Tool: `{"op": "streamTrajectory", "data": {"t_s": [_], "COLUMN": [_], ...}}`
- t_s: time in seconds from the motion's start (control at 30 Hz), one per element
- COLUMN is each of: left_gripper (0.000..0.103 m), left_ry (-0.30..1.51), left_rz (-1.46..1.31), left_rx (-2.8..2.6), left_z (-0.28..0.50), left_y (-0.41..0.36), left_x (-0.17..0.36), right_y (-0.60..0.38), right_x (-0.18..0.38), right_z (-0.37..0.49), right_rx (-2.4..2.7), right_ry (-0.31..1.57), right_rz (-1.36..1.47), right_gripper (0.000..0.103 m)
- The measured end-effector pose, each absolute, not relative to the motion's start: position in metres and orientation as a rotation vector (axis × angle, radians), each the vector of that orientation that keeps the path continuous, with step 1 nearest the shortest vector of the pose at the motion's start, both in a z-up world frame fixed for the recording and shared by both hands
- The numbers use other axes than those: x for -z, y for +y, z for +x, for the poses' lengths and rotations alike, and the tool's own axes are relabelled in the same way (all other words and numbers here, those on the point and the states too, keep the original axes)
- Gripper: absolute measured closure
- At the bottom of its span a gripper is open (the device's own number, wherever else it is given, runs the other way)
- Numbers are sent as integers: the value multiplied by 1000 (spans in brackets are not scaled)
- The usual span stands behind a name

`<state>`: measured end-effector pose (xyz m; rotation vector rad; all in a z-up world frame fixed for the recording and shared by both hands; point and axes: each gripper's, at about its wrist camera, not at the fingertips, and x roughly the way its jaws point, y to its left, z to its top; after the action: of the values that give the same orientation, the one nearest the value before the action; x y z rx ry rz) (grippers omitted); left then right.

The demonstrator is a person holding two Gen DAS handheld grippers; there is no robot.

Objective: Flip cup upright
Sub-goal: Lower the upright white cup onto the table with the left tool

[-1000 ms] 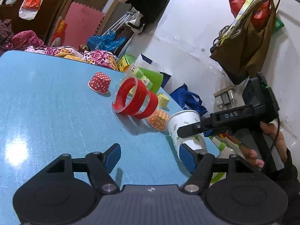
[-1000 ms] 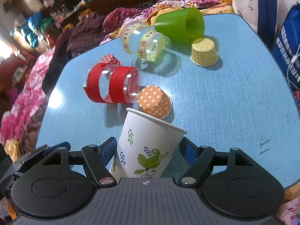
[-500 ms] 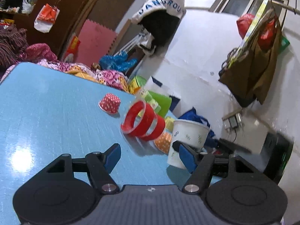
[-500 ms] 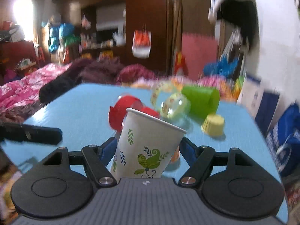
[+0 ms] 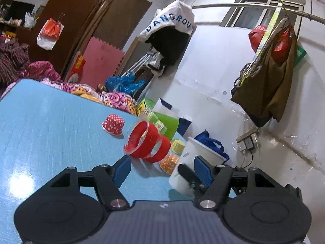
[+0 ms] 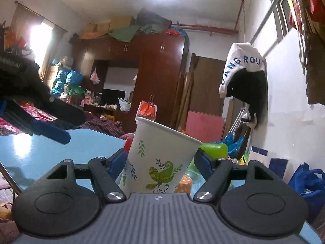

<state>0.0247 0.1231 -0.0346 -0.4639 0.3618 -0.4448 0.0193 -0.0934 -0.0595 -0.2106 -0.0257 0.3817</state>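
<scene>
A white paper cup with green leaf print (image 6: 160,158) stands mouth up between my right gripper's (image 6: 160,162) blue pads, which are shut on its lower body; its rim tilts slightly. In the left wrist view the same cup (image 5: 190,152) stands near the right edge of the blue table (image 5: 50,126), partly hidden behind my left gripper's right finger. My left gripper (image 5: 161,169) is open and empty, low over the table. A red-banded clear cup (image 5: 147,142) lies on its side ahead of it.
A red dotted paper cup (image 5: 113,124) and an orange dotted one (image 5: 169,163) sit upside down. A yellow cup (image 5: 177,146) and a green cup on its side (image 5: 165,125) lie further back. Bags and a white wall stand beyond the table's right edge.
My right gripper has tipped up from looking down at the table to level, bringing the paper cup upright. My left gripper has lowered and tilted up.
</scene>
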Motion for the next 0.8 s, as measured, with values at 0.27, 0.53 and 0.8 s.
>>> {"op": "streamTrajectory", "data": {"t_s": [0.27, 0.53, 0.8], "left_gripper": [31, 31, 31], "left_ry": [327, 314, 325], "left_rz": [-500, -495, -498], "left_rx": [443, 448, 443], "left_z": [20, 18, 19], "left_y": [131, 133, 135], "left_x": [38, 42, 45], "right_y": [-86, -80, -68], "right_x": [68, 75, 87], "right_z": [15, 18, -1], "right_rx": [-394, -377, -391], "right_ry": [-33, -52, -91], "right_rz": [-219, -243, -327], "right_gripper": [29, 29, 28]}}
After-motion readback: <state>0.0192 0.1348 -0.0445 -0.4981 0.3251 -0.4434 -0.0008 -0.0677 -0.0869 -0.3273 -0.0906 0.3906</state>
